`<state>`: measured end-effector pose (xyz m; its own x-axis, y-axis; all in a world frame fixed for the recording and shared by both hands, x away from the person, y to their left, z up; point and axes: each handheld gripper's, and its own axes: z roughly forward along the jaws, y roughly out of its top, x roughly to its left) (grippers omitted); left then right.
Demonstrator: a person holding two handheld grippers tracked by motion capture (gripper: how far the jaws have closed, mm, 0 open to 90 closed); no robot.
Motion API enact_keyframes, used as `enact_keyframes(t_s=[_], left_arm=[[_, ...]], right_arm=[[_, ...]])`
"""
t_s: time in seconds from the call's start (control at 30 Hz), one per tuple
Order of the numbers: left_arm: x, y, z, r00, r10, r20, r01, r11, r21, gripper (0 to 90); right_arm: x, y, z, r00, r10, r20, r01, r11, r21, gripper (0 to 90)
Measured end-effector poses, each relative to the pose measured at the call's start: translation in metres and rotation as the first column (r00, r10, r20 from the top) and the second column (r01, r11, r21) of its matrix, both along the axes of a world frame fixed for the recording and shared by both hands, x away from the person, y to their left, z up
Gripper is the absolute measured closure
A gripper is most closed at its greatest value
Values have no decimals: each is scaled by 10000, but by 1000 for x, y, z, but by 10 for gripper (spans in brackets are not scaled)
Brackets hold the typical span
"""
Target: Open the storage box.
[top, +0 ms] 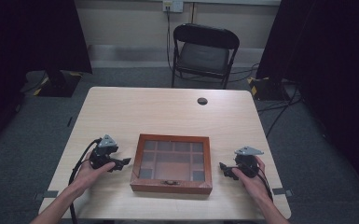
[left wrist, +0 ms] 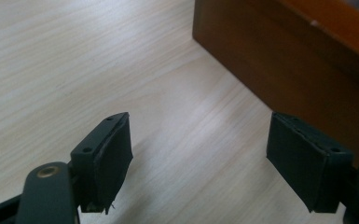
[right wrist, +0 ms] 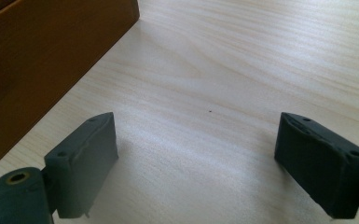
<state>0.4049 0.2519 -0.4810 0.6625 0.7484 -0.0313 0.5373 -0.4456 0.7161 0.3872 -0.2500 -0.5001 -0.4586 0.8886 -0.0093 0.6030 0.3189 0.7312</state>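
On the pale desk (top: 168,112) a wooden box (top: 172,163) with a glass lid sits near the front edge, between the left tongs (top: 123,162) and right tongs (top: 223,167), both spread apart and empty.

A light wood-grain table (top: 168,112) stands on grey carpet (top: 121,77), a round dark cable port (top: 202,101) set near its edge at twelve o'clock. Beyond that edge, a black folding chair (top: 204,53) with a grey padded seat faces the table. Behind the chair runs a pale wall (top: 130,21), where a socket (top: 173,5) feeds a cable dropping to the floor. Black curtains (top: 32,37) hang at ten and two o'clock. Yellow-and-black hazard tape (top: 256,86) marks stand bases at nine and two o'clock. Loose cables (top: 279,112) trail across the carpet at three o'clock.
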Motion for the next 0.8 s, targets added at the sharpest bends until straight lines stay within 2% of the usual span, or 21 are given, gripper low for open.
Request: enact_keyframes(t_s=[0.2, 0.23, 0.3, 0.4, 0.47, 0.53, 0.6, 0.67, 0.73, 0.77, 0.8], left_arm=[[-3, 0, 9, 10000, -35, 34, 36, 9992, -388, 226], [-3, 1, 11, 10000, -20, 72, 23, 9987, -515, 228], [-4, 0, 16, 9996, -265, -97, 252, 9934, -1122, 246], [-7, -3, 25, 9988, -458, 190, 480, 9890, -1398, 249], [-8, -5, 29, 9983, -480, 321, 518, 9901, -1304, 266], [-10, -11, 35, 9972, -681, 302, 721, 9842, -1618, 281], [-12, -15, 40, 9940, -993, 451, 1053, 9819, -1575, 292], [-16, -22, 44, 9919, -1139, 569, 1224, 9763, -1785, 326], [-17, -25, 46, 9897, -1295, 612, 1387, 9735, -1819, 322], [-19, -33, 50, 9840, -1660, 642, 1747, 9697, -1706, 322], [-19, -33, 50, 9840, -1660, 642, 1747, 9697, -1706, 322]], right_arm=[[0, 0, 0, 10000, -13, -16, 13, 10000, 6, 120], [0, 0, 0, 10000, -4, -15, 4, 10000, 5, 120], [0, 0, 0, 10000, 46, 24, -46, 10000, 0, 120], [0, 0, 0, 10000, 52, 25, -52, 10000, -4, 120], [1, 0, 0, 10000, 53, 22, -53, 10000, -2, 120], [1, 0, 0, 10000, 77, 15, -77, 10000, -7, 120], [1, 0, 0, 10000, 84, 5, -84, 10000, -11, 120], [1, 0, 0, 10000, 90, 6, -90, 10000, -13, 120], [1, 0, 0, 10000, 86, 1, -86, 10000, -8, 120], [1, 0, 0, 10000, 88, -4, -88, 10000, -10, 120], [1, 0, 0, 10000, 88, -4, -88, 10000, -10, 120]])
